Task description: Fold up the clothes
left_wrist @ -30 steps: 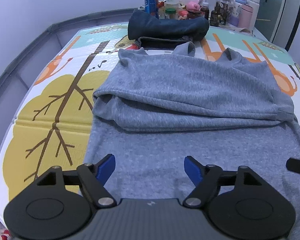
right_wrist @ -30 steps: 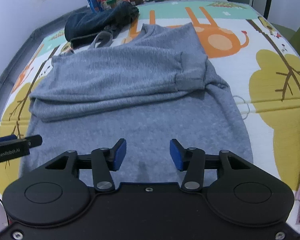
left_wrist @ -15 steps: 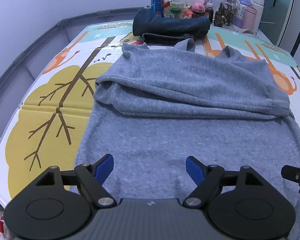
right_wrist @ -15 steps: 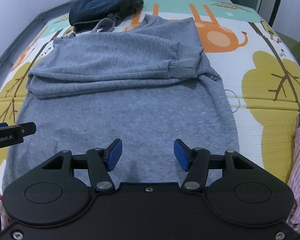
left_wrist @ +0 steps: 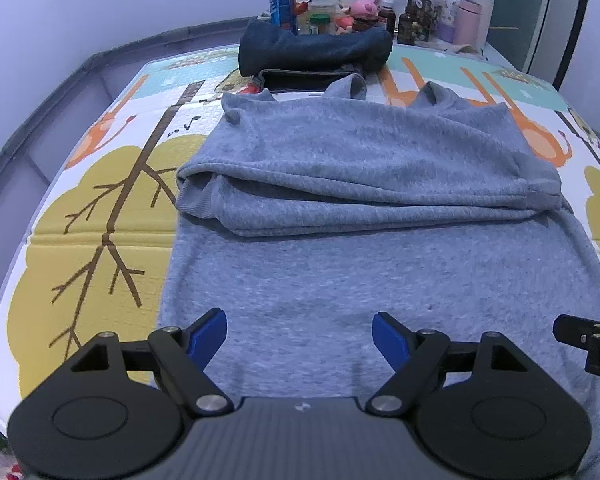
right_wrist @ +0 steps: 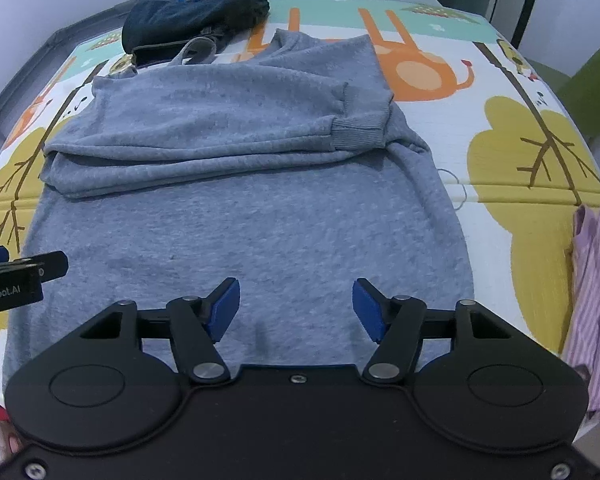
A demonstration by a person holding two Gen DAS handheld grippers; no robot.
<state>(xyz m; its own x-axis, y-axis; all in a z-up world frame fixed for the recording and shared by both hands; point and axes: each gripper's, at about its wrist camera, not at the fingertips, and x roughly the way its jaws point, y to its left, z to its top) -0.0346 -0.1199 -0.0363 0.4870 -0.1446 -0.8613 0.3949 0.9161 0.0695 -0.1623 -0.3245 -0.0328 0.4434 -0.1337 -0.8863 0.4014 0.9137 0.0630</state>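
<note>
Two tongs hang over the near hem of one grey sweatshirt (left_wrist: 380,272), which lies flat on a patterned play mat (left_wrist: 100,208). Its sleeves are folded across the chest, one ribbed cuff (right_wrist: 358,133) showing at 2 o'clock from the right tongs. The left tongs (left_wrist: 300,332) stand wide apart above the fabric, nothing between the blue pads. The right tongs (right_wrist: 296,306) have just been opening and stand moderately wide, also empty, pads clear of the cloth. Each appears at the other view's edge: the right at 3 o'clock, the left at 9 o'clock. At 12 o'clock beyond the collar lies a dark blue garment (left_wrist: 316,50), with bottles and a can (left_wrist: 282,4) behind it. A striped purple garment (right_wrist: 592,280) lies at 3 o'clock on the mat's edge.
</note>
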